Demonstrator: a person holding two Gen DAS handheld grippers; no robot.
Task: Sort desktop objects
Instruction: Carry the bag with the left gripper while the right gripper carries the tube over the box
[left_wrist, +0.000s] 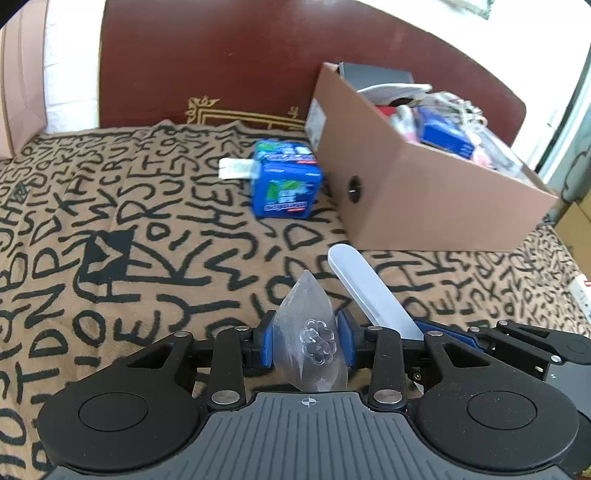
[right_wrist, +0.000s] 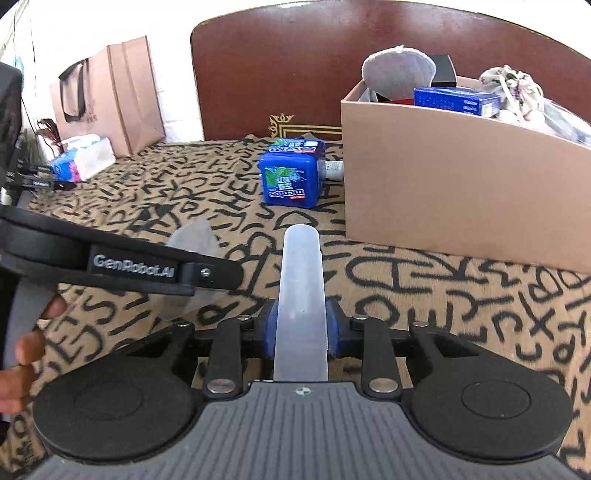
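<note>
My left gripper is shut on a clear plastic piece with a flower shape pressed into it, which stands up between the blue pads. My right gripper is shut on a long translucent white case that sticks out forward over the cloth. In the left wrist view the white case lies just right of the clear piece. In the right wrist view the left gripper comes in from the left with the clear piece in it. A blue mint box stands on the cloth beside an open cardboard box.
The cardboard box is full of mixed items. A small white tube lies behind the mint box. A paper bag and a tissue pack sit at the far left. A person's hand holds the left gripper.
</note>
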